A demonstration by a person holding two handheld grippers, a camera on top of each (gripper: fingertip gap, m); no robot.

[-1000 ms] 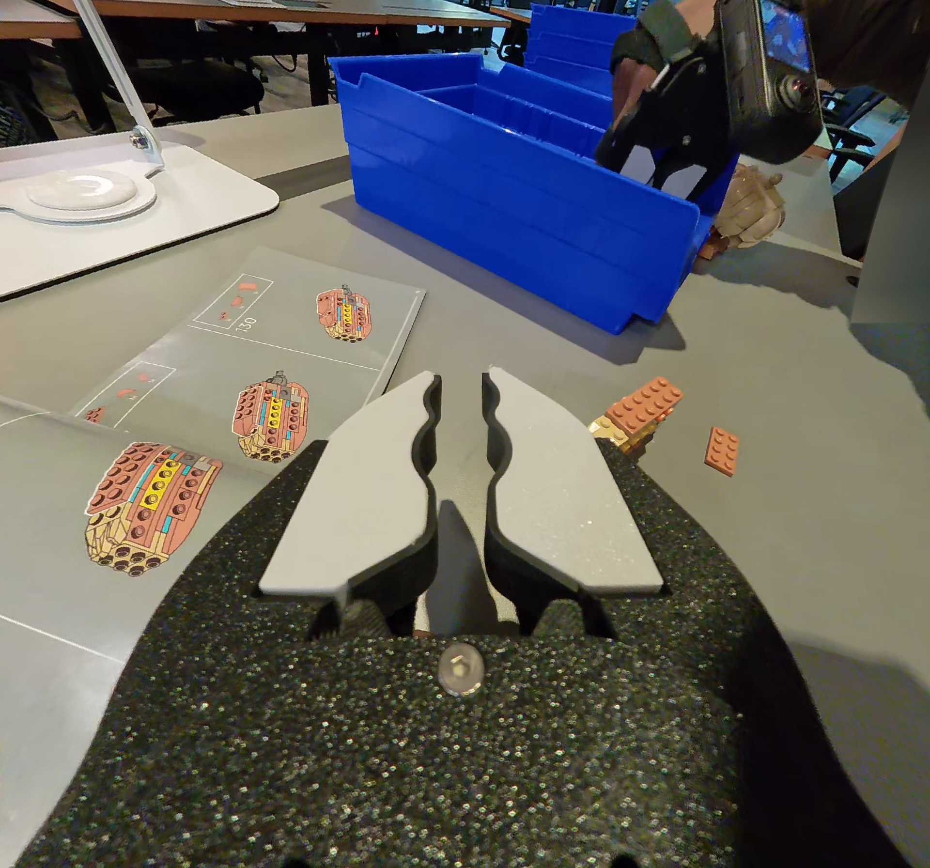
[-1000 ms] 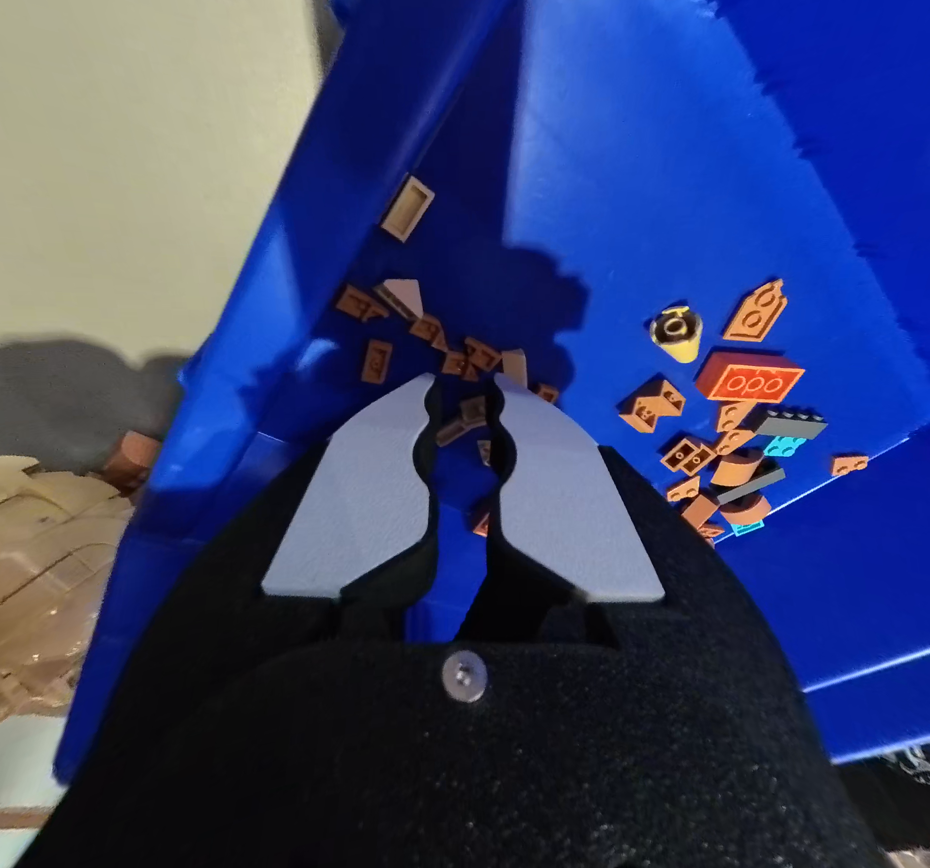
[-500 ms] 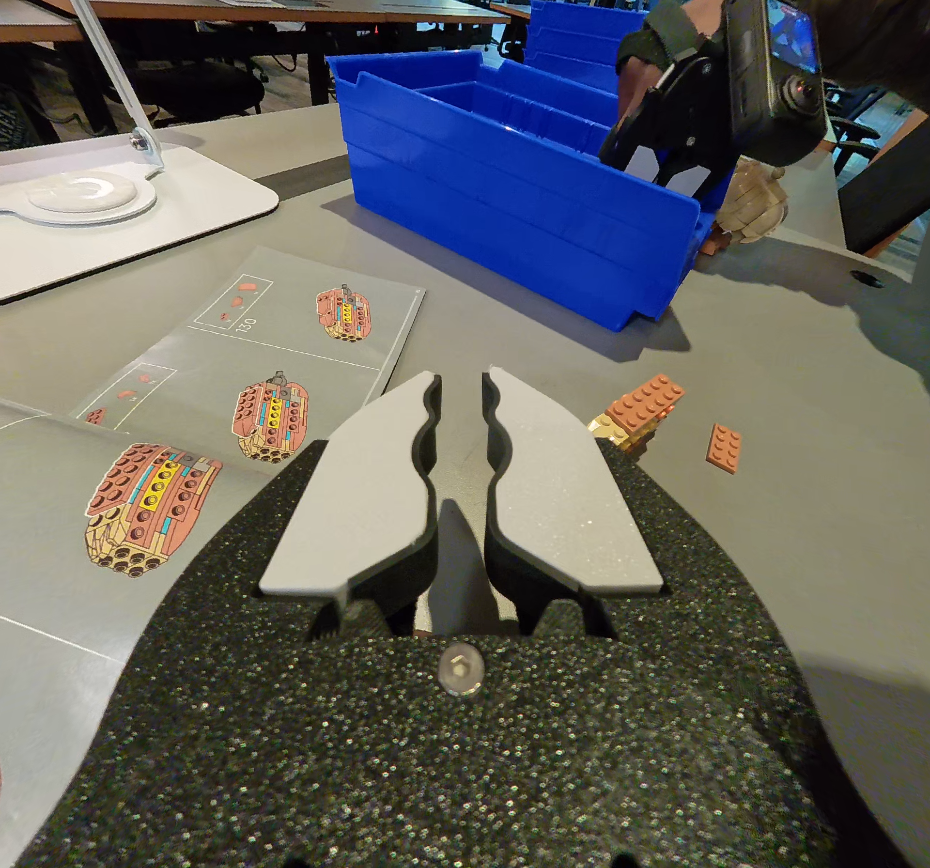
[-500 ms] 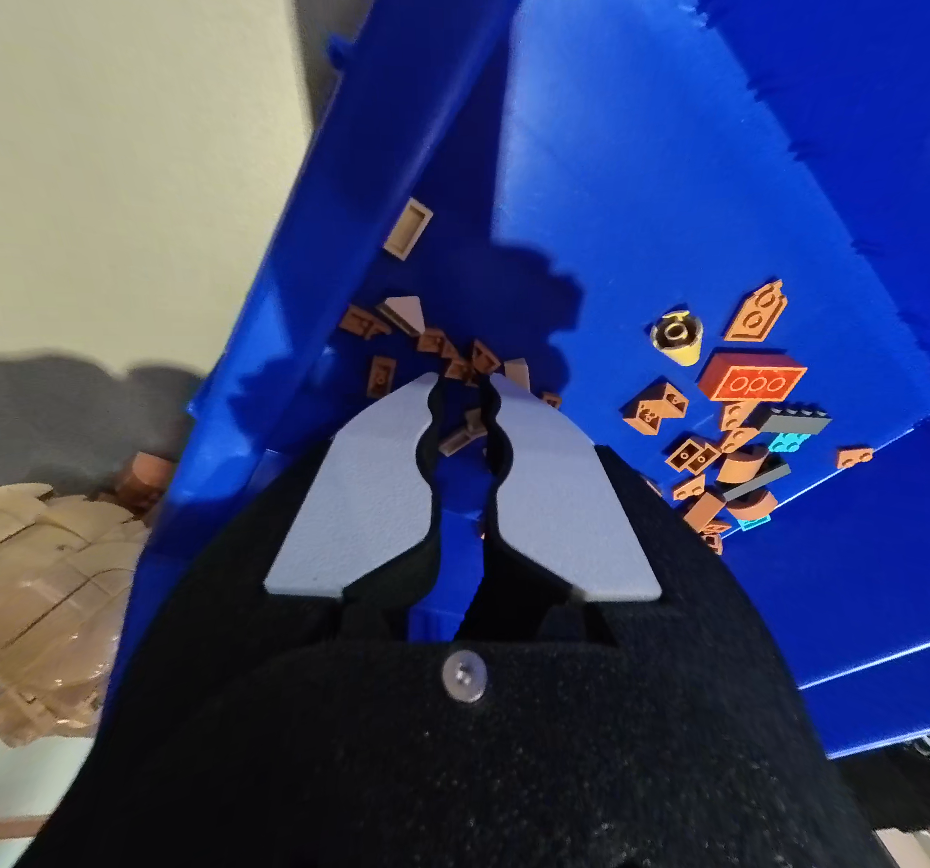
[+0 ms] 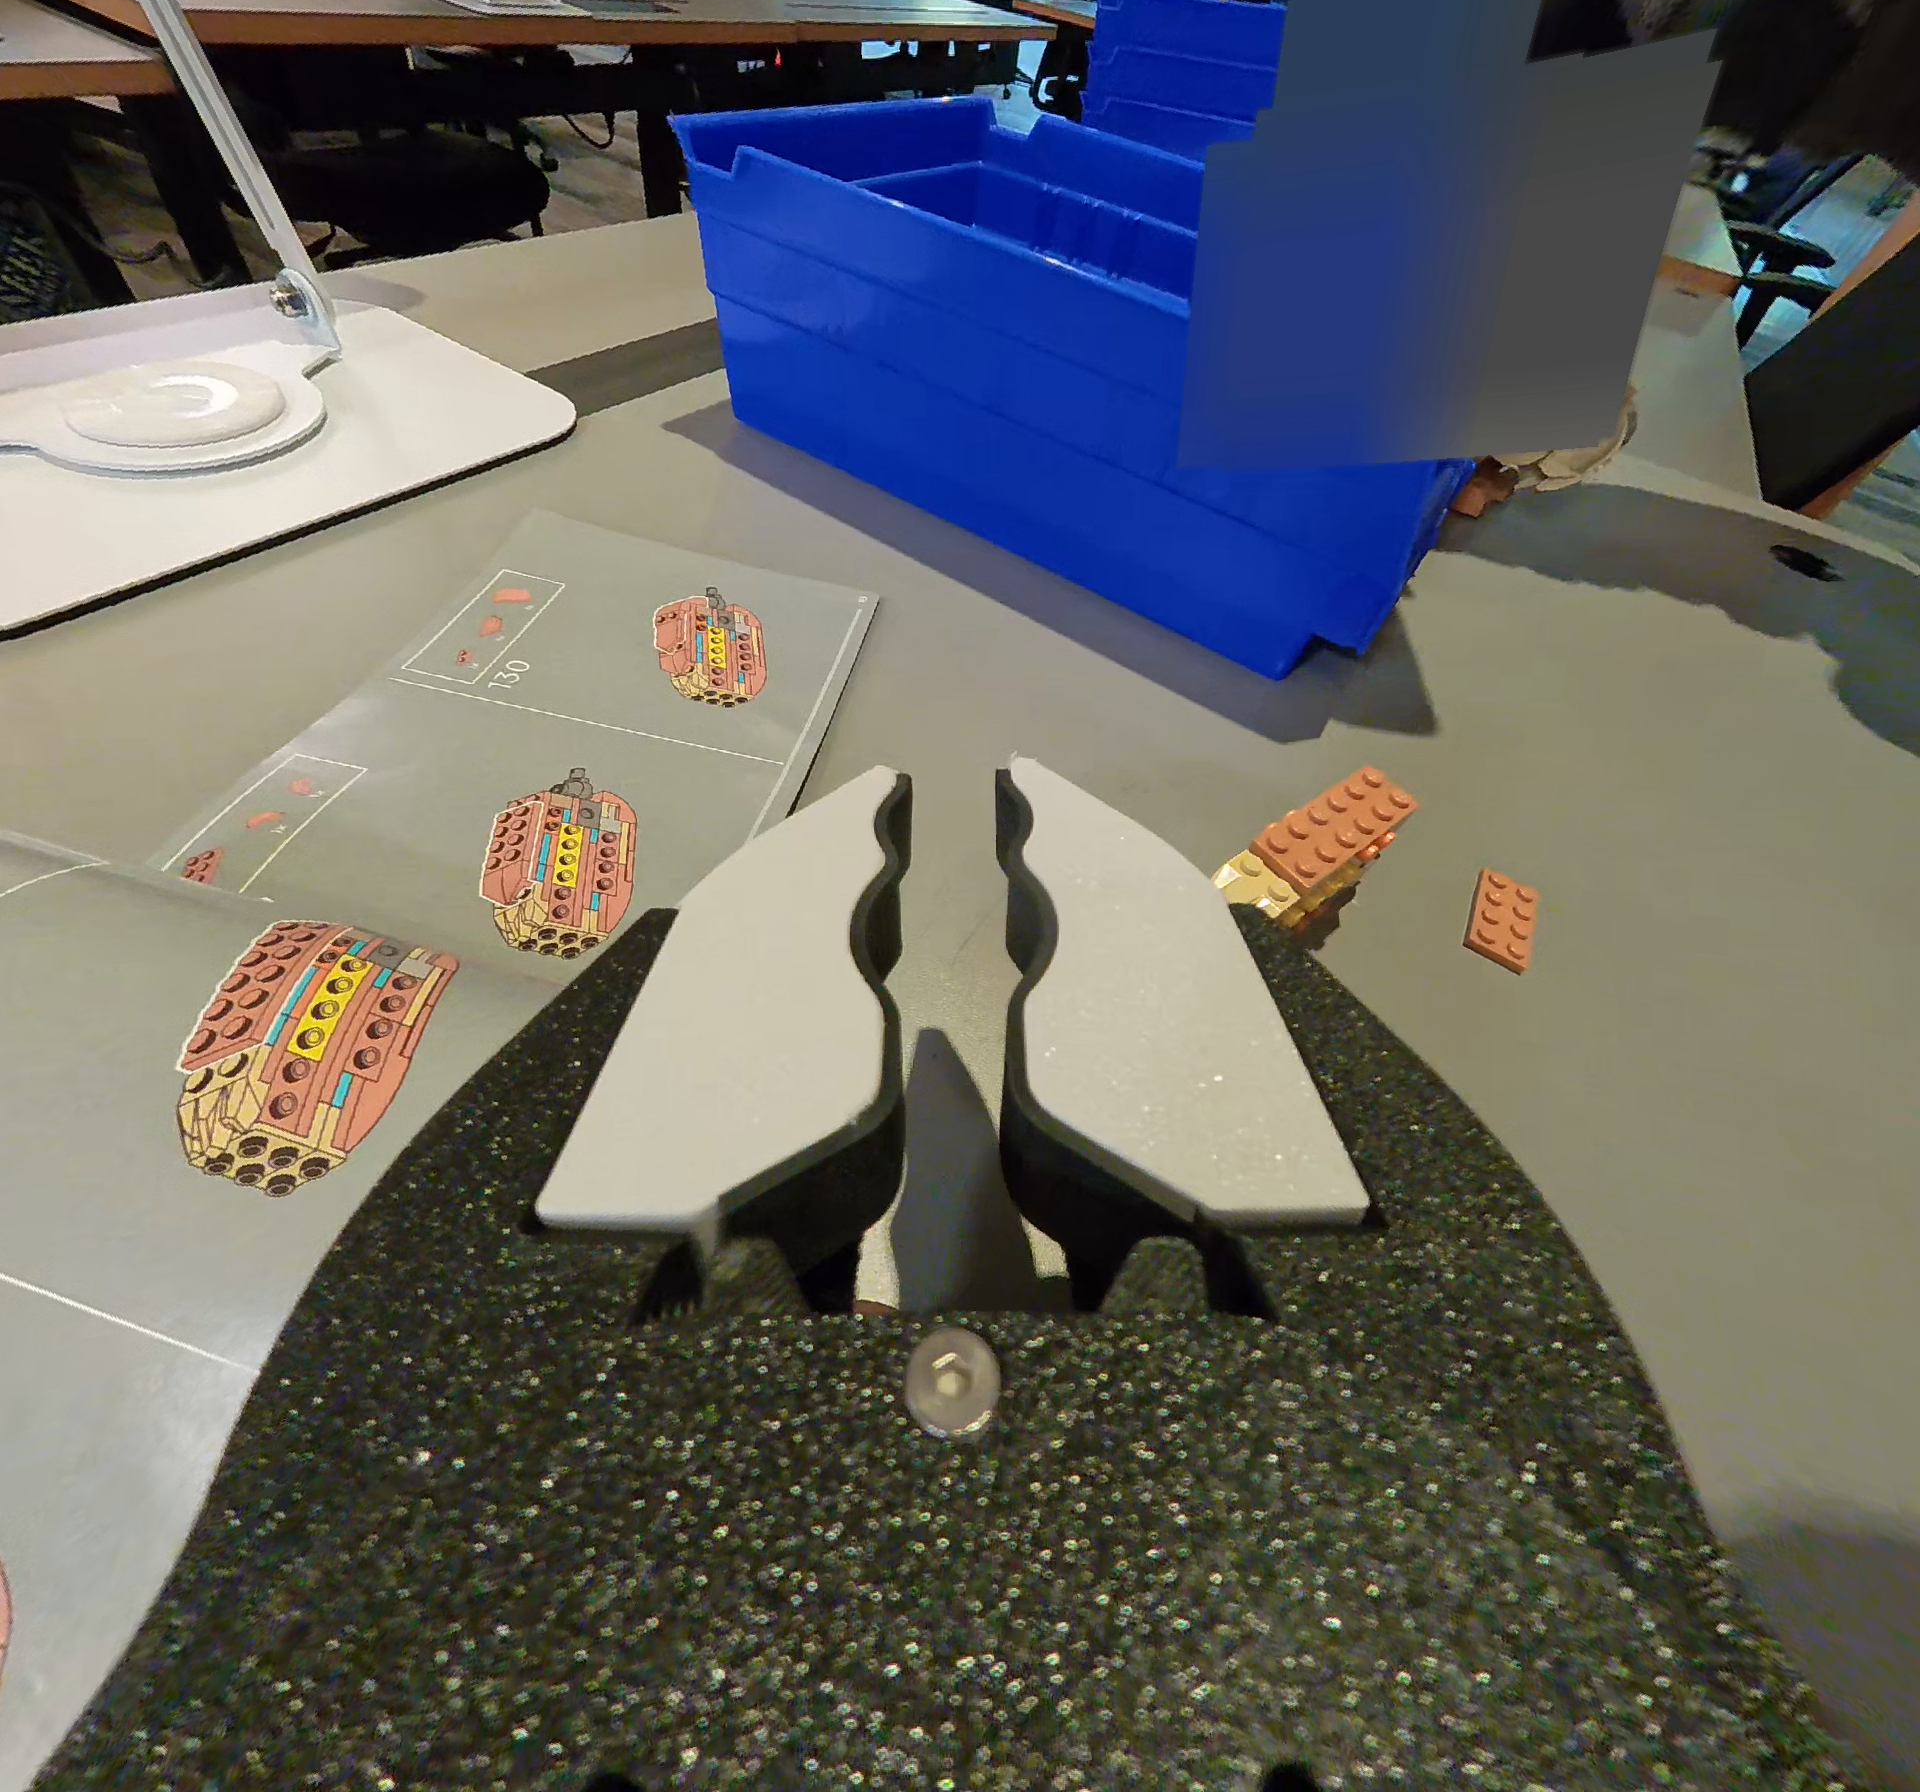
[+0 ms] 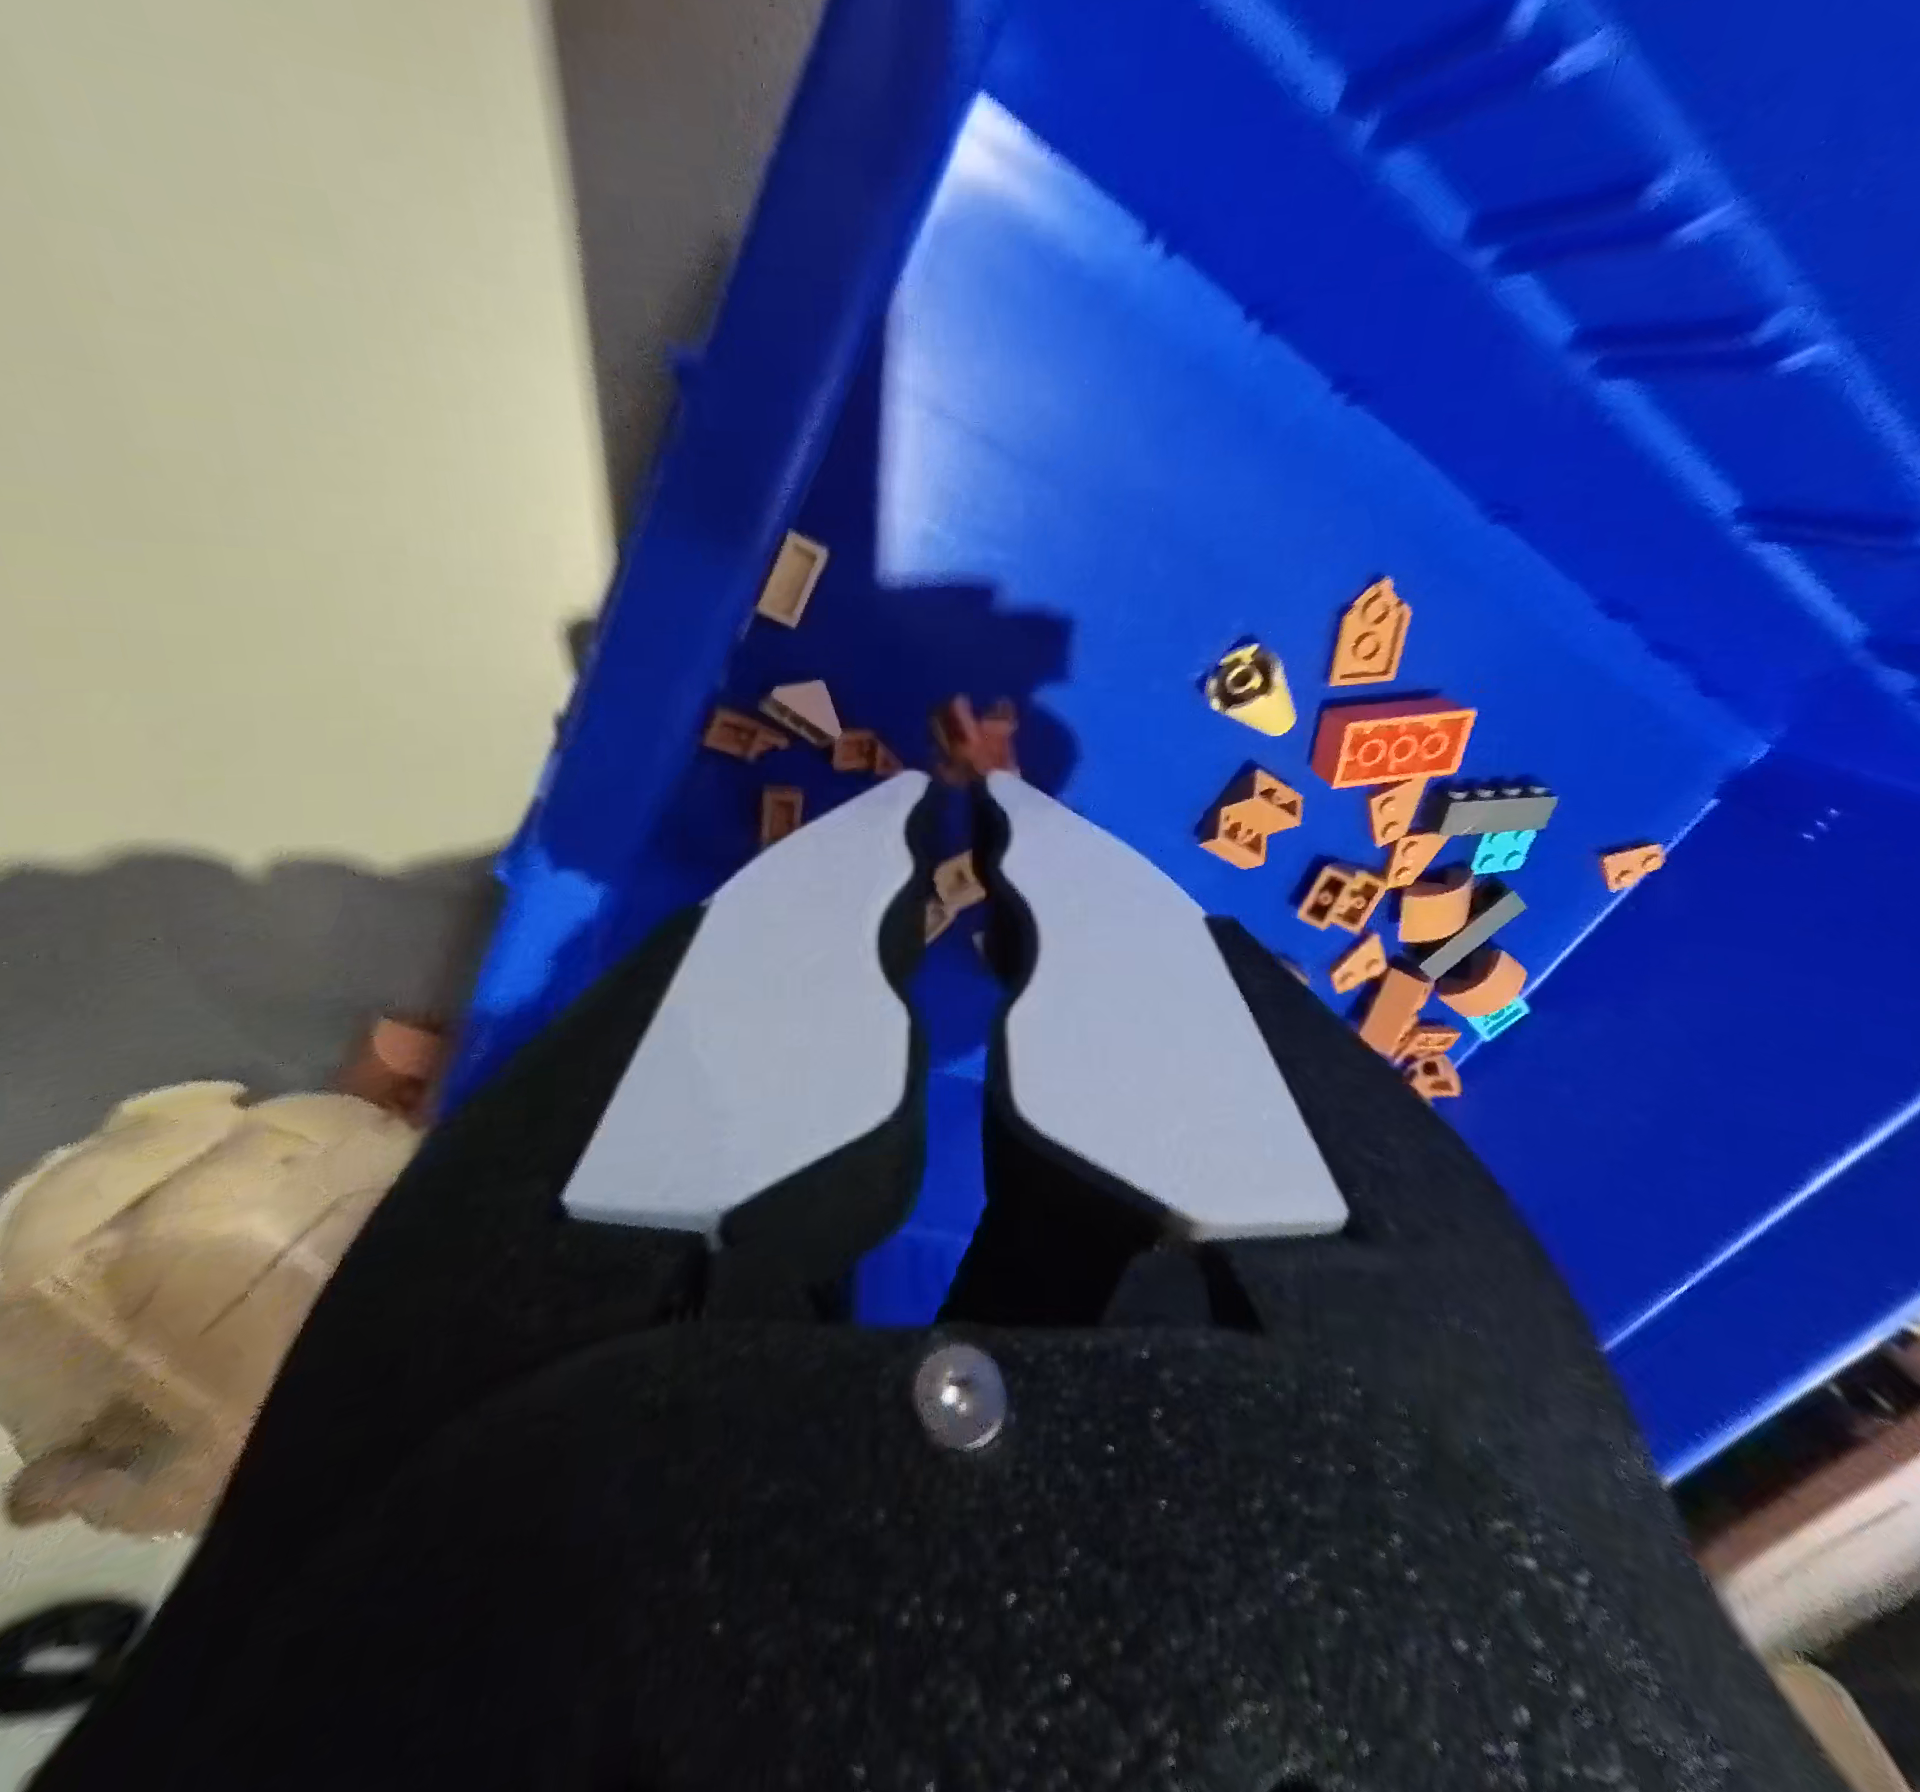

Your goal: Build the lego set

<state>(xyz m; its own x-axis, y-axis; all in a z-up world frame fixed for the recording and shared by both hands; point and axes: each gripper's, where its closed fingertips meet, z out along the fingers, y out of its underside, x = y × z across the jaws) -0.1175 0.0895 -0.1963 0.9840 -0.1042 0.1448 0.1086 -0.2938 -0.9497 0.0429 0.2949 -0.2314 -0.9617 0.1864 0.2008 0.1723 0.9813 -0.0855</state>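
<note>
Above blue bin (image 6: 1195, 412), right tool (image 6: 958, 778) pinching small brown lego piece (image 6: 971, 740), left tool (image 5: 954, 778) narrowly parted, empty, over desk (image 5: 1558, 1067).

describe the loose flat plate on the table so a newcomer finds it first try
Start at the big blue bin on the grey table, then look at the bare tabletop in front of its near right corner. Two brick items lie there, right of the left gripper: a small stacked assembly and, alone to its right and apart from it, the loose plate. It is reddish-brown, thin, one layer, with studs in two rows.
</note>
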